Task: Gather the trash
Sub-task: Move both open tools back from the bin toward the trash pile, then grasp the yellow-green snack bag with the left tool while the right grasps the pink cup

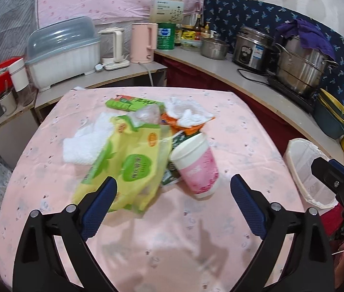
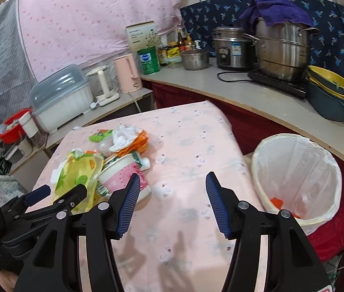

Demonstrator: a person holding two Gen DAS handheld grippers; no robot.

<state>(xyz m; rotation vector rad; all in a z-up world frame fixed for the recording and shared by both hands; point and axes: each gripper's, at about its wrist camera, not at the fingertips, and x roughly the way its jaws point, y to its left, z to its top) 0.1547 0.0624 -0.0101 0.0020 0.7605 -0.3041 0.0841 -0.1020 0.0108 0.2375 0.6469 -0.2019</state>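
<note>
Trash heaped on a pink-clothed table, both grippers held apart and empty above it.

The pink paper cup lies tipped just beyond the left gripper, beside a yellow-green wrapper and crumpled tissue; in the right wrist view it is seen at the far left of the right gripper. The lined bin stands right of the table, below a counter crowded with pots. Both grippers are angled down over the near cloth.

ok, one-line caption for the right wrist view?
Open right tool above the pink table, trash pile with pink cup left, lined bin right.
</note>
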